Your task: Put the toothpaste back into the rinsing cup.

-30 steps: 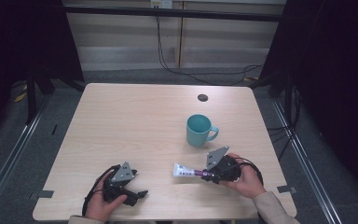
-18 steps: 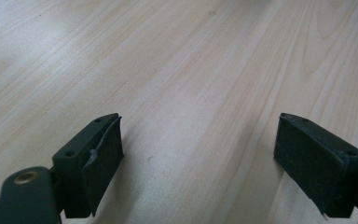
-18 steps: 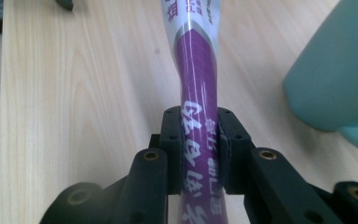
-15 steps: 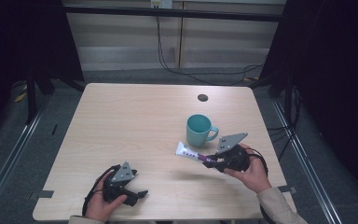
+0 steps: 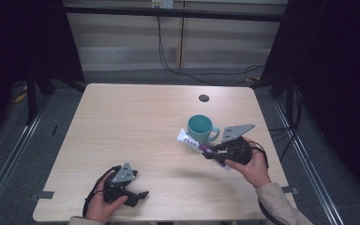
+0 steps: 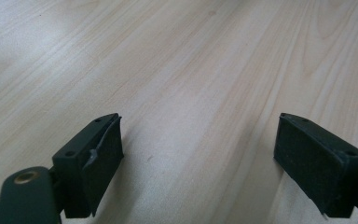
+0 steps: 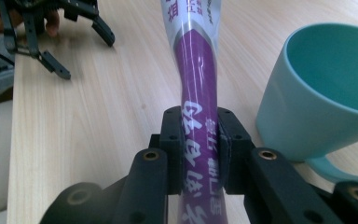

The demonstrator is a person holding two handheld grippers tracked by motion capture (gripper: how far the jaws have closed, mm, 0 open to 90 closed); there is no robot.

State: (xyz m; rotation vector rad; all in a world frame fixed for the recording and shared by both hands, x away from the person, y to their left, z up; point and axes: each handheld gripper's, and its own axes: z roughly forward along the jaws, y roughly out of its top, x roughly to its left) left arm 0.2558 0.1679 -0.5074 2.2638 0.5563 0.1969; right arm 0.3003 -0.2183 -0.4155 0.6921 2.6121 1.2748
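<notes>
My right gripper (image 5: 212, 152) squeezes purple-and-white tube (image 5: 193, 141), lifted off table (image 5: 136, 122), just beside teal mug (image 5: 200, 127). My left gripper (image 5: 138, 194) rests wide open near front edge, nothing in it. Step, I think: carrying tube to mug. Next: tip tube end over mug rim, lower in, don't bump mug.

In the right gripper view, the toothpaste tube (image 7: 196, 70) runs off the top edge, its lower end hidden between the 2 jaws, and its print is cut off. The teal mug (image 7: 326, 93) is cropped at the right edge. In the high view the tube's lettering is too small to read.
</notes>
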